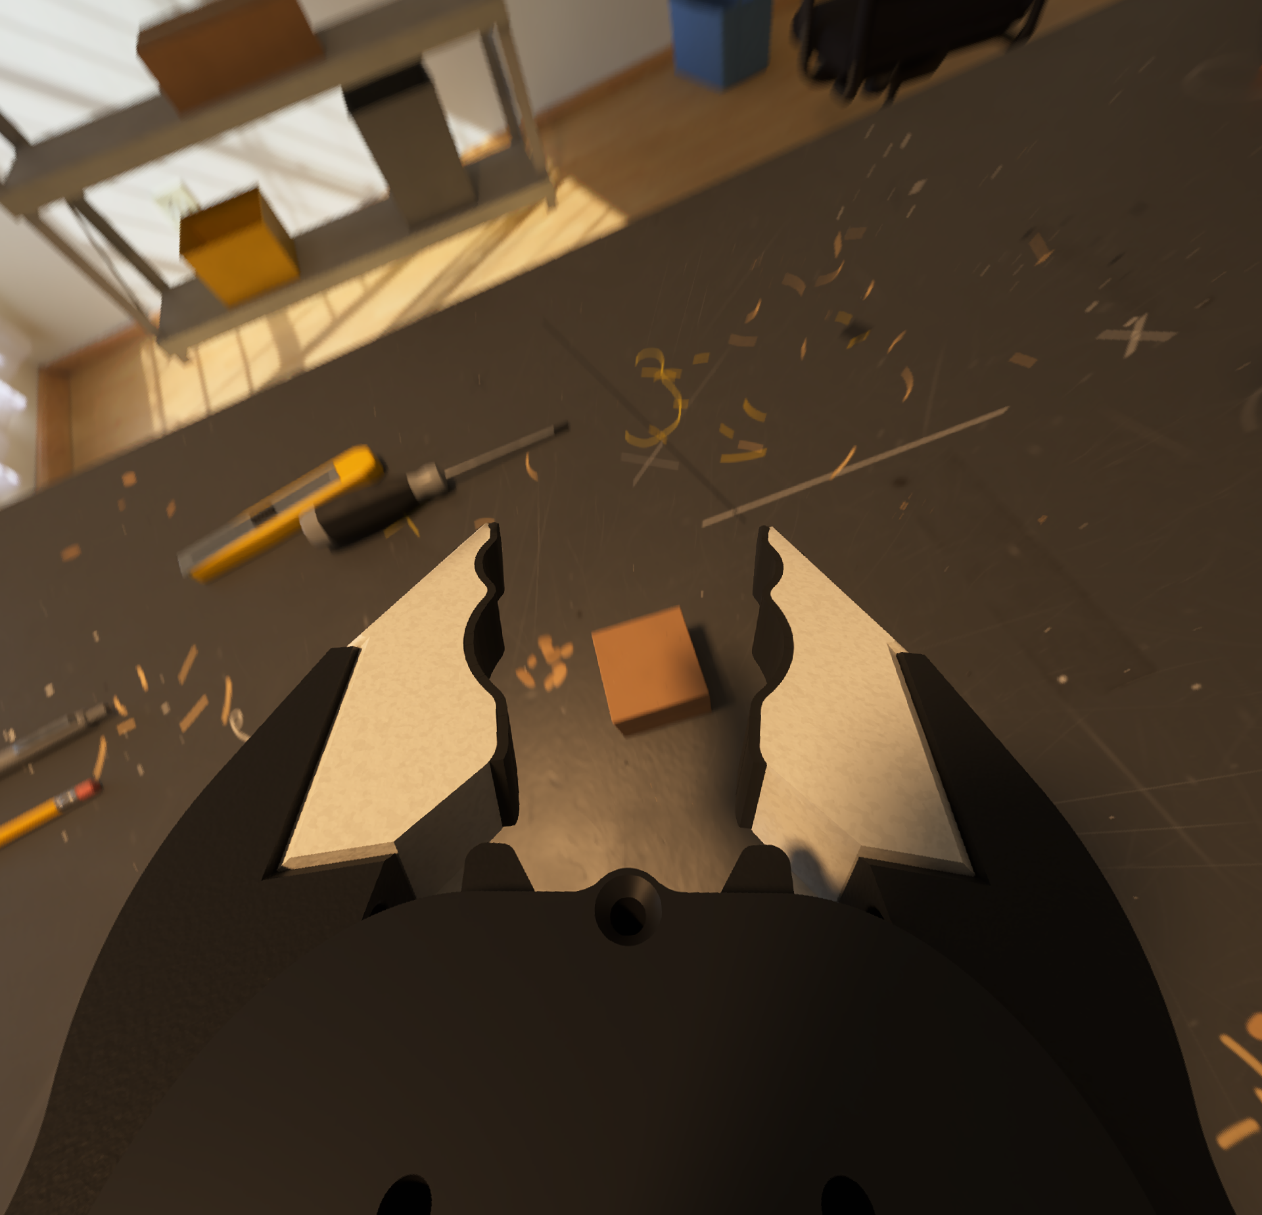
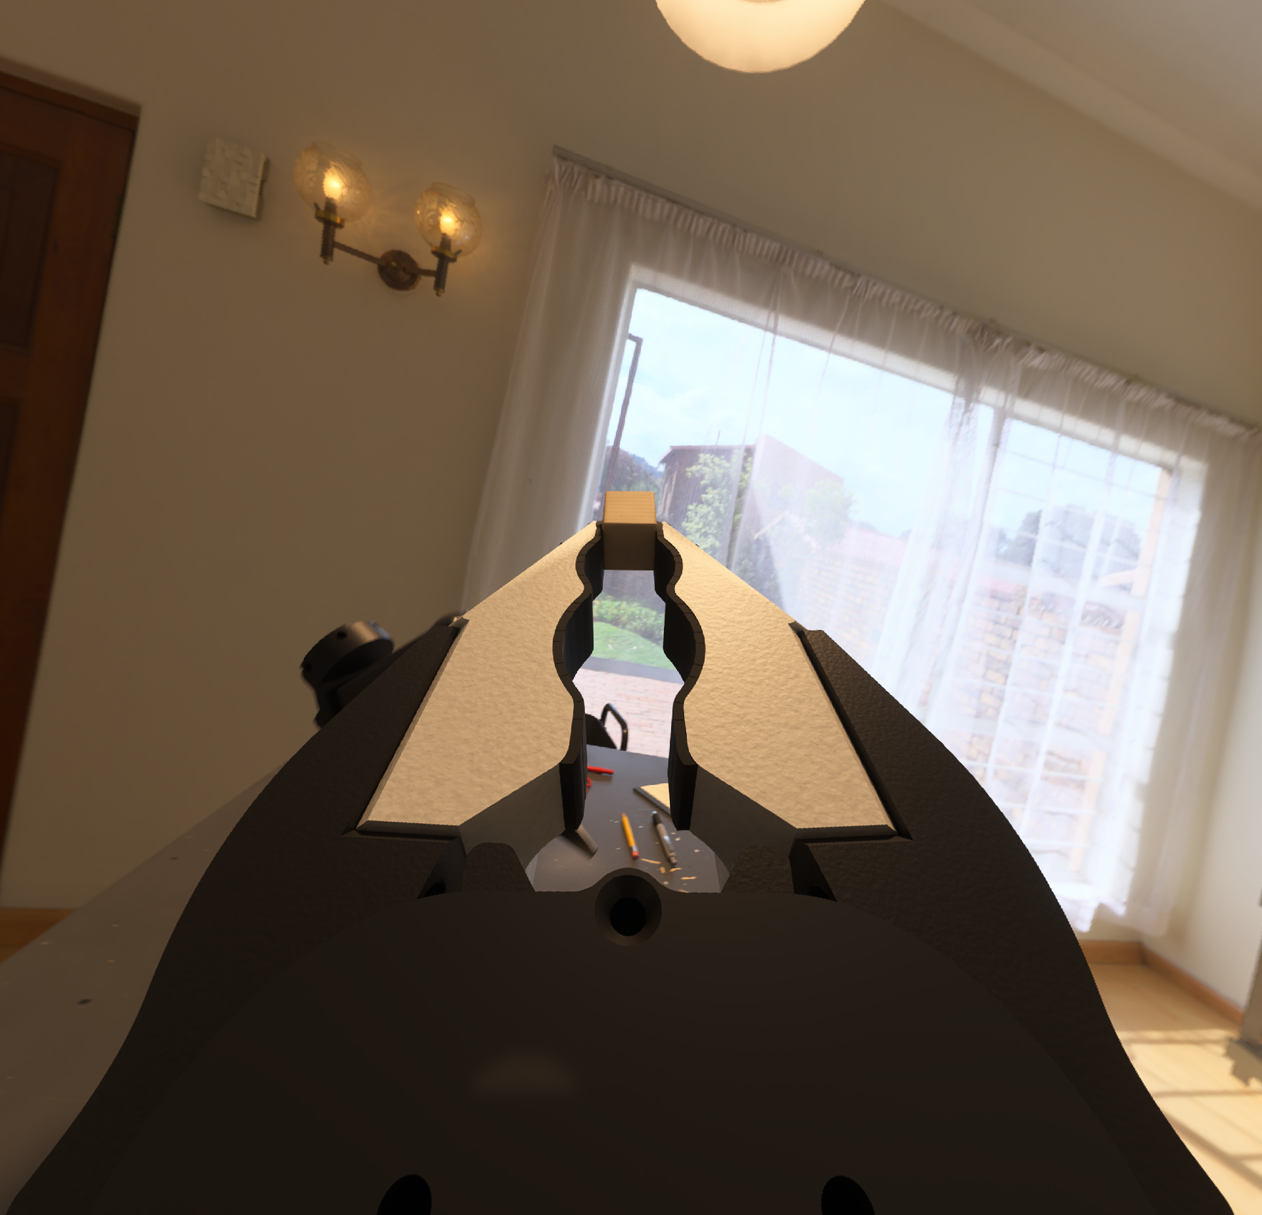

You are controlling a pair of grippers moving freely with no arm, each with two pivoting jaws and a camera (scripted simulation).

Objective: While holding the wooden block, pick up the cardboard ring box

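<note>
In the left wrist view the cardboard ring box (image 1: 650, 668), a small flat brown box, lies on the dark worktable (image 1: 1024, 601). My left gripper (image 1: 629, 533) is open and hovers above it, with the box seen between the two fingers, nearer the right one, and not touched. In the right wrist view my right gripper (image 2: 629, 533) is shut on the wooden block (image 2: 629, 530), a small pale block pinched at the fingertips. It is held high and points up toward the window. The left gripper's dark body (image 2: 348, 663) shows low at the left.
A yellow utility knife (image 1: 287, 509) and a black-handled screwdriver (image 1: 410, 492) lie beyond the left finger. A pencil (image 1: 48, 810) and a pen (image 1: 51, 738) lie at the far left. Wood shavings litter the table. A shelf unit (image 1: 273, 157) and a blue bag (image 1: 720, 28) stand beyond the edge.
</note>
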